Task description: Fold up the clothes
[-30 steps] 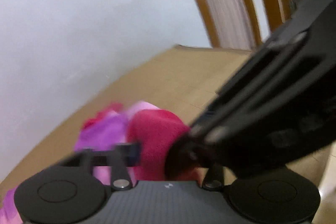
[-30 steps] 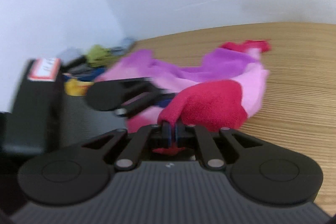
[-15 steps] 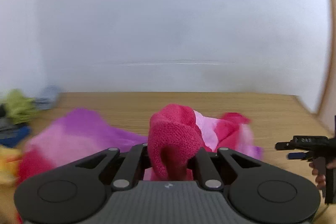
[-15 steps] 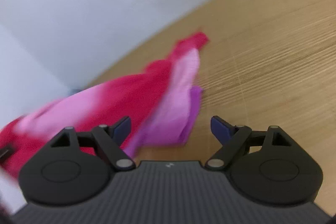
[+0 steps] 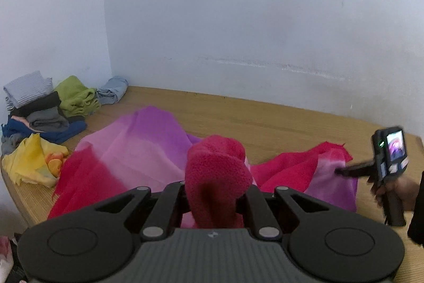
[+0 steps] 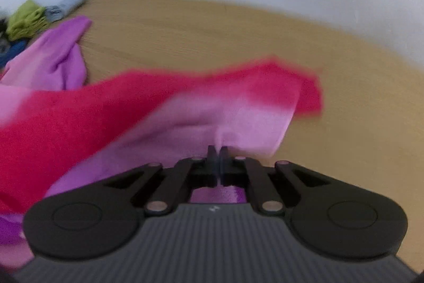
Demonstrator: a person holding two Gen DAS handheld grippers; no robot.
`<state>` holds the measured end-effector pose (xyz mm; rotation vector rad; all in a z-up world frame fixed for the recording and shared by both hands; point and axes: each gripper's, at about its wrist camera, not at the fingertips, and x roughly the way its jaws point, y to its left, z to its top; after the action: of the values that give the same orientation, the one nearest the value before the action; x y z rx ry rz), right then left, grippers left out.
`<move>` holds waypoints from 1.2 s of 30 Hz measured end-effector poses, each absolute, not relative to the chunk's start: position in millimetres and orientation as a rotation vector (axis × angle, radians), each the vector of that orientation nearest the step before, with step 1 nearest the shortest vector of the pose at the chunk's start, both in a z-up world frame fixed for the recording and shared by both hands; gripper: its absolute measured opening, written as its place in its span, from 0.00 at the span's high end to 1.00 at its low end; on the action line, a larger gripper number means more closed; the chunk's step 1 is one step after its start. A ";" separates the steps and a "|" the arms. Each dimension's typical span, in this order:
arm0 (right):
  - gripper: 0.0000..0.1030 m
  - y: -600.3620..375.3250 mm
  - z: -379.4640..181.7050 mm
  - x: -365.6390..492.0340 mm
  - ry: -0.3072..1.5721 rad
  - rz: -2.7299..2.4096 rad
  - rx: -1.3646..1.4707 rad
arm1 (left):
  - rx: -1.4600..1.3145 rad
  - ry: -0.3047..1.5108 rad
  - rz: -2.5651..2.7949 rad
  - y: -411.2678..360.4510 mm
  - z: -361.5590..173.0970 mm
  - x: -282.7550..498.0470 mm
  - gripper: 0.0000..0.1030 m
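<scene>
Fleece in pink, red and purple bands, a blanket [image 5: 137, 150], lay spread across the wooden table [image 5: 265, 121] from about 9 o'clock to 3 o'clock in the left wrist view. The left gripper [image 5: 216, 192] was clamped on a bunched red fold of it, which rose in a hump between the jaws at 6 o'clock and hid the fingertips. At 3 o'clock in that view the right gripper [image 5: 341, 171] reached in from the side, its tips meeting the pale pink and purple edge of the cloth; a hand [image 5: 397, 192] gripped its handle, and a small lit screen [image 5: 396, 147] sat on its back.

In the right wrist view, which was blurred, the right gripper [image 6: 217, 158] had its jaws pressed together on a pinch of the pink edge at 6 o'clock. The blanket [image 6: 106, 110] ran from there toward 9 o'clock, with a red corner pointing to 2 o'clock above the table [image 6: 212, 28].

A pile of folded clothes [image 5: 39, 108] stood at 9 o'clock in the left wrist view, against the wall corner: striped, black, grey and dark blue pieces. Just beside it lay a green garment [image 5: 76, 97] and a light blue one [image 5: 112, 90]. A yellow cloth [image 5: 29, 163] lay crumpled at the table edge, touching the blanket's red end.
</scene>
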<state>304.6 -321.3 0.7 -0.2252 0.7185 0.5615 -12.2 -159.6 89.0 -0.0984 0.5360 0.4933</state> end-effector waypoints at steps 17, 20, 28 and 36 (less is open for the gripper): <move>0.93 -621.7 152.7 399.3 0.351 -0.314 -0.175 | -0.092 0.806 -0.246 -365.5 43.8 20.0 0.80; 0.93 -633.8 112.5 384.6 0.491 -0.241 -0.237 | -0.112 0.873 -0.240 -372.0 24.2 27.6 0.79; 0.61 -614.0 53.9 330.6 0.745 0.064 -0.171 | -0.218 0.930 -0.149 -352.9 10.4 34.6 0.81; 0.51 -576.1 10.2 318.5 0.962 0.285 0.009 | -0.188 0.879 -0.117 -361.6 23.8 14.6 0.81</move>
<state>318.5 -576.1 10.2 0.0093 0.9621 0.2848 14.6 -361.6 23.8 -0.1884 0.8792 -0.1175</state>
